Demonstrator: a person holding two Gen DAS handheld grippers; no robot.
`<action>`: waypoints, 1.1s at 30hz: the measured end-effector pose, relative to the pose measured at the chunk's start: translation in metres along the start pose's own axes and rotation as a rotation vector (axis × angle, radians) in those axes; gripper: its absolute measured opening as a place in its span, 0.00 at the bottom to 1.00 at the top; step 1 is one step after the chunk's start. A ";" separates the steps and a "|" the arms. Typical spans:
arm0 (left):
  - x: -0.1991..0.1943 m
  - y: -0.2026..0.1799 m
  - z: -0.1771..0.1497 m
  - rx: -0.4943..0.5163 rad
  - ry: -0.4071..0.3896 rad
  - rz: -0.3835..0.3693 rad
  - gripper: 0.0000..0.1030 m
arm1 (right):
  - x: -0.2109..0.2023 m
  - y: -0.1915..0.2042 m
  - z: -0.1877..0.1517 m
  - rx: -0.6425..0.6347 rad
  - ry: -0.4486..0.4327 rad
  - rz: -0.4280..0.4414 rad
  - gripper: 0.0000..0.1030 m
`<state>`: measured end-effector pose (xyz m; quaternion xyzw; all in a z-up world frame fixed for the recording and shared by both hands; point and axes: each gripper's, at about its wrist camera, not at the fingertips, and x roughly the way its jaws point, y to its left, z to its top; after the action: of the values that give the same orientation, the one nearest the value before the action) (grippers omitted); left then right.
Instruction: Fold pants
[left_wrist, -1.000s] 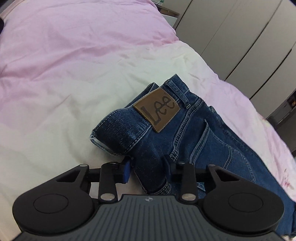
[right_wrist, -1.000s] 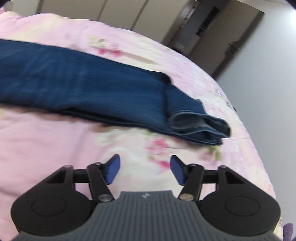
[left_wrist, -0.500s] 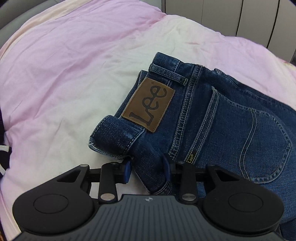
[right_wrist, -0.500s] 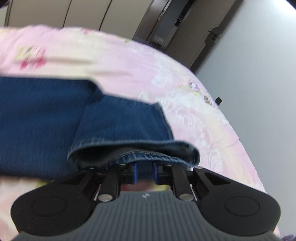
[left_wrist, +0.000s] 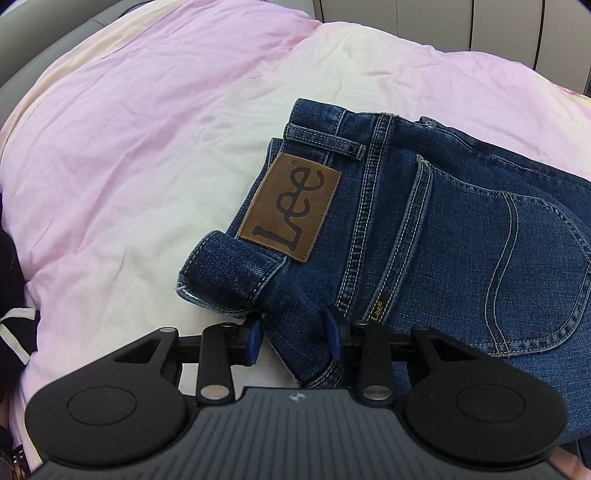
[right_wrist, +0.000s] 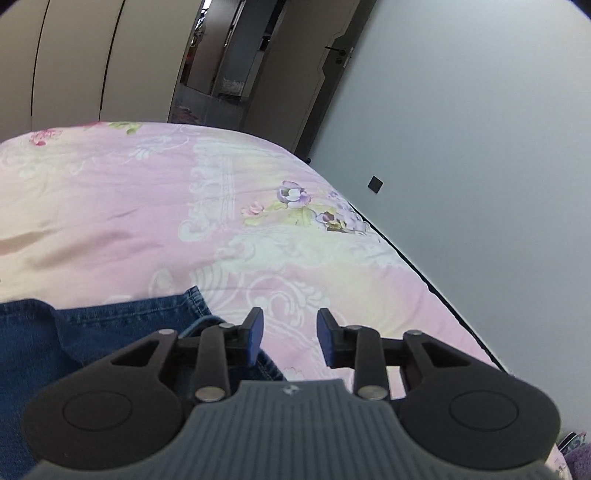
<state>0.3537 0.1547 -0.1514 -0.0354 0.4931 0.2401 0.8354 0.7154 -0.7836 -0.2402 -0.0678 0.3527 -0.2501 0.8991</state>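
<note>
"Lee" in dark script on brown leather patch at jeans waistband; "Lee" again on small black tab nearer, beside back pocket.

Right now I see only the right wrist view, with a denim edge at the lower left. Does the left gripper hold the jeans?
Observer: Yes. The left gripper is shut on a bunched fold of the jeans, close to the waistband.
Operator: Which side of the jeans faces up?
Observer: The back. The brown leather patch and a back pocket face up.
Operator: Does the waist lie flat?
Observer: No. One waistband corner is rolled over, just below the patch.
</note>
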 end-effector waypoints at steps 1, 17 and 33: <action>-0.001 -0.001 0.000 0.000 0.004 0.002 0.39 | -0.002 -0.003 0.000 0.024 0.003 0.013 0.28; -0.001 -0.009 0.007 0.034 0.039 0.017 0.38 | -0.024 0.044 -0.076 -0.024 0.051 0.206 0.28; 0.000 -0.002 0.005 0.025 0.042 0.009 0.38 | -0.002 0.044 -0.008 0.021 -0.027 0.082 0.34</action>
<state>0.3587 0.1540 -0.1492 -0.0281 0.5138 0.2369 0.8241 0.7269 -0.7440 -0.2580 -0.0473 0.3405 -0.2157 0.9140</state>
